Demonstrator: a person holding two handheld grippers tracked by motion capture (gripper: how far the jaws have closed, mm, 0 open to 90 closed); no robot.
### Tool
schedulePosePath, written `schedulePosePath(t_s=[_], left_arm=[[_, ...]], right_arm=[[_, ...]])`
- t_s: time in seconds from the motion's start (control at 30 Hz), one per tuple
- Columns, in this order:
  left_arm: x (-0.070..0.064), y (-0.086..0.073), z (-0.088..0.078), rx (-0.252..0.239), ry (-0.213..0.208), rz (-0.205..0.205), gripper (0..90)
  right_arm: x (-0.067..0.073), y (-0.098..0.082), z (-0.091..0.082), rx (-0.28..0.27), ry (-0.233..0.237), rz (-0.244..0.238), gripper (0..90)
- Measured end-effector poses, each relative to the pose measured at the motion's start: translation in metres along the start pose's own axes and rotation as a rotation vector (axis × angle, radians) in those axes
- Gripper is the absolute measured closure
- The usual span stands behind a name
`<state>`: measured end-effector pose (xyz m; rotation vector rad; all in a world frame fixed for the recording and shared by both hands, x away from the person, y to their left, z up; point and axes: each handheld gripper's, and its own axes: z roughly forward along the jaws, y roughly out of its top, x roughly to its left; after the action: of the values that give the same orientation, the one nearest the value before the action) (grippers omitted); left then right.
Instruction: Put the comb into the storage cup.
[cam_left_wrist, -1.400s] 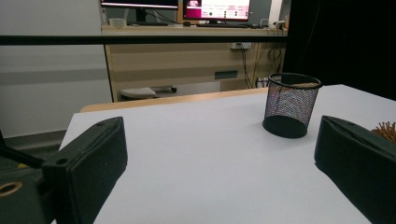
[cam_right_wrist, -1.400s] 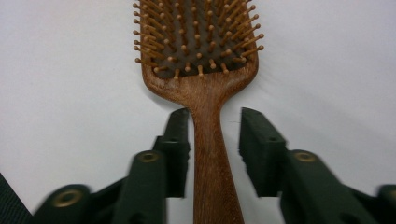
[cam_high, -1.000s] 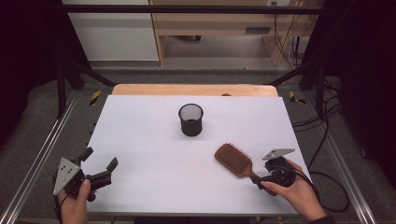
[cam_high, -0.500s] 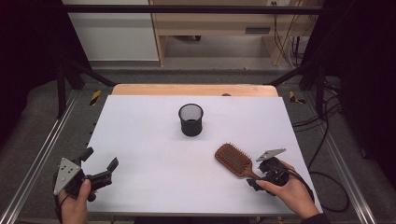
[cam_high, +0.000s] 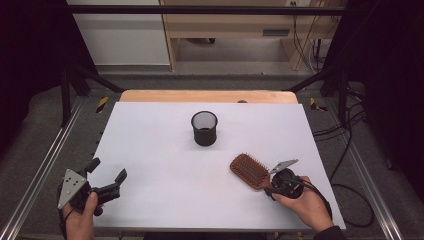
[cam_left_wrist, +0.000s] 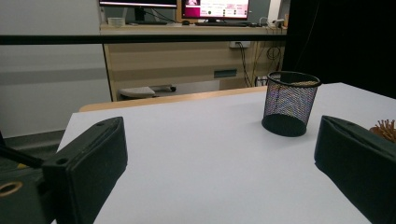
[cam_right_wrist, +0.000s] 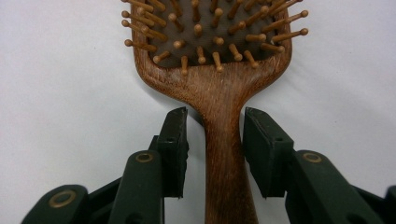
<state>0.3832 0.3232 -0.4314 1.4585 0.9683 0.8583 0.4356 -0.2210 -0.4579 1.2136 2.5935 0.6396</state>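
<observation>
The right tongs (cam_right_wrist: 215, 154) straddle the wooden hairbrush (cam_right_wrist: 219, 88) at its handle, having just been closing. Both pads sit just beside the wood, seemingly not yet pressing. The brush lies bristles-up on the white desk (cam_right_wrist: 60, 93).

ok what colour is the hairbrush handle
Reddish-brown wood with visible grain, on the hairbrush handle; it shows best in the right gripper view.

A wooden paddle hairbrush (cam_high: 249, 171) lies bristles-up at the white table's near right.
</observation>
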Motion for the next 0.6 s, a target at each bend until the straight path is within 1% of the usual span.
schedulePosePath(t_s=[0.07,0.13,0.23,0.33,0.47,0.53,0.57,0.6], left_arm=[[0.0,0.0,0.0,0.0,0.001,0.0,2.7],[0.0,0.0,0.0,0.0,0.001,-0.001,2.8],[-0.001,0.0,0.0,0.0,0.001,0.001,2.8],[-0.001,0.0,0.0,0.001,-0.001,0.004,2.8],[-0.002,0.0,0.0,0.0,-0.003,0.002,2.9],[-0.002,0.0,0.0,-0.002,-0.004,0.001,2.9],[-0.002,0.0,0.0,0.0,-0.004,0.002,2.9],[-0.002,0.0,0.0,0.0,-0.004,0.001,2.9]], right_arm=[[0.001,0.0,0.0,0.005,-0.001,-0.008,62.9],[0.002,0.001,0.0,0.012,-0.012,-0.012,65.2],[0.005,0.003,0.001,0.033,-0.018,-0.019,69.5],[0.008,0.005,0.001,0.051,-0.03,-0.021,71.6],[0.008,0.009,0.002,0.076,-0.03,-0.019,72.6],[0.008,0.011,0.002,0.093,-0.02,-0.006,72.7],[0.007,0.012,0.002,0.098,-0.018,-0.013,72.8],[0.007,0.013,0.002,0.105,-0.013,-0.005,72.8]])
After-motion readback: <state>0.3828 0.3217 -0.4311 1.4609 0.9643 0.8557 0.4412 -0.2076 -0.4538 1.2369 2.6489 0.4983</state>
